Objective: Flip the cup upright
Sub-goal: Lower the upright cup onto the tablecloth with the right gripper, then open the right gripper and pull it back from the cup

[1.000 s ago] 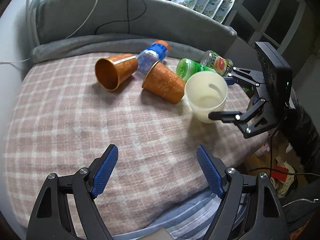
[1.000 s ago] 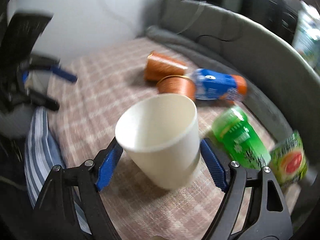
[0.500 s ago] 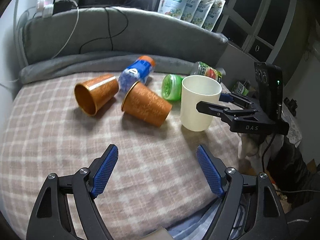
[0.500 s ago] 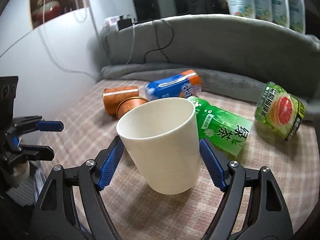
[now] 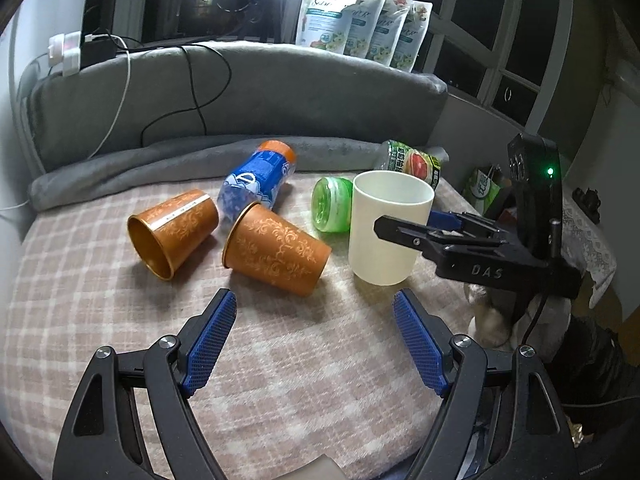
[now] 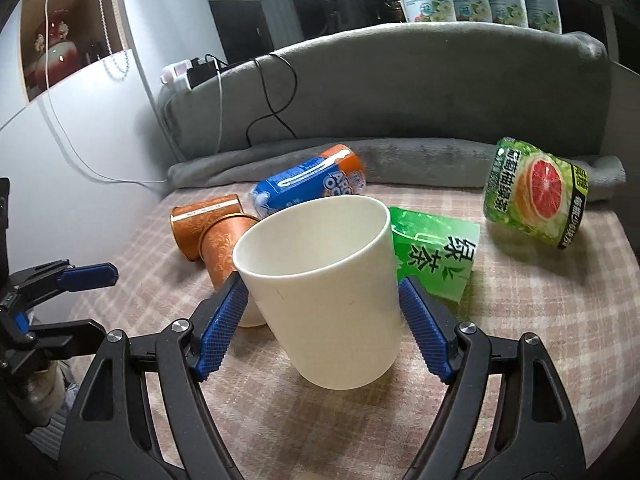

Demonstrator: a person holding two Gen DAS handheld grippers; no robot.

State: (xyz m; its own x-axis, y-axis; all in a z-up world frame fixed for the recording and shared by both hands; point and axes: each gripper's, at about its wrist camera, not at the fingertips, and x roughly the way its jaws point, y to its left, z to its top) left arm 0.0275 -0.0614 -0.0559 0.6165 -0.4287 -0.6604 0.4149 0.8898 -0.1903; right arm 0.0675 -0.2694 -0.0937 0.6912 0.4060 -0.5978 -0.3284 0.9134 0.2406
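My left gripper [image 5: 314, 336] nearest, jaws wide open over pink plaid blanket [image 5: 280, 360], holding nothing. My right gripper [image 6: 322, 320] jaws closed on cream plastic cup [image 6: 326, 276]; cup mouth-up, slightly tilted, base at blanket, contact unclear. Beyond: two copper patterned cups [image 5: 276, 250] on sides, green tea bottle [image 6: 434, 258], blue-labelled bottle [image 5: 258, 182], grapefruit-labelled bottle [image 6: 534, 198], grey cushion [image 5: 240, 92].

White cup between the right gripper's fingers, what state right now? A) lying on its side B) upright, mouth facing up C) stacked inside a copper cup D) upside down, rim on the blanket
B: the white cup stands on its base on the plaid blanket with its open mouth up, between the right gripper's fingers.
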